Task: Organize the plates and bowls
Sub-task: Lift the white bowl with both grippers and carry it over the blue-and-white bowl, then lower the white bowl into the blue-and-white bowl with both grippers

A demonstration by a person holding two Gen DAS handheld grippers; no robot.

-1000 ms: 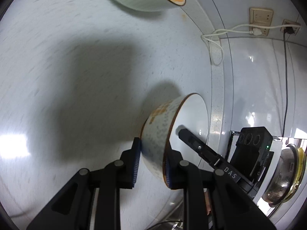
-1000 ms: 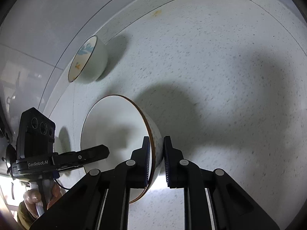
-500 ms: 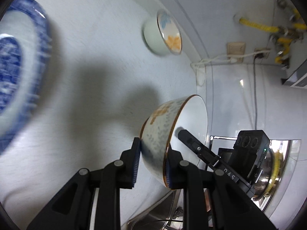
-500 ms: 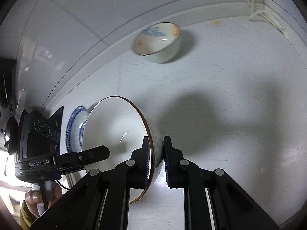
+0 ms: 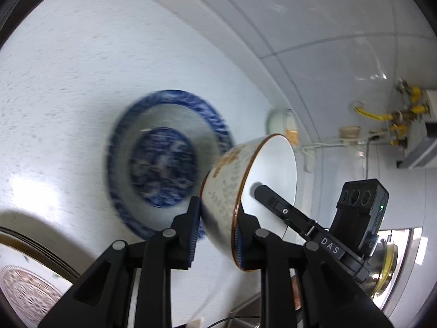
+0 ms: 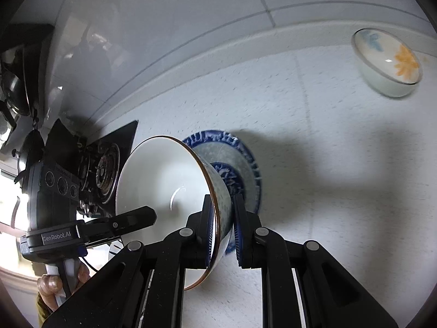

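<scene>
In the left wrist view, a stack of plates with a brown lattice pattern shows at the lower left corner of the speckled white countertop. To the right of that stack lies a blue-and-white plate, blurred, flat on the counter. Right of the plate and in front of it, the brown-rimmed bowl is held tilted, its white inside turned to the right. The left gripper is clamped on the bowl's near wall, one pad outside and one inside the rim. Further right, the right gripper has one finger reaching inside the same bowl from the far side. Beyond the bowl, near the wall, sits a small white bowl with an orange flower. At the far right edge a steel pot with a yellow rim shows, and yellow pipes run along the wall

In the right wrist view, a gas stove lies at the left of the bowl. The person's hand grips the left gripper's handle at the lower left, and its finger lies inside the bowl. The right gripper pinches the bowl's wall narrowly. The blue-and-white plate lies just behind the bowl, partly hidden by it. The flowered bowl stands well apart at the upper right
</scene>
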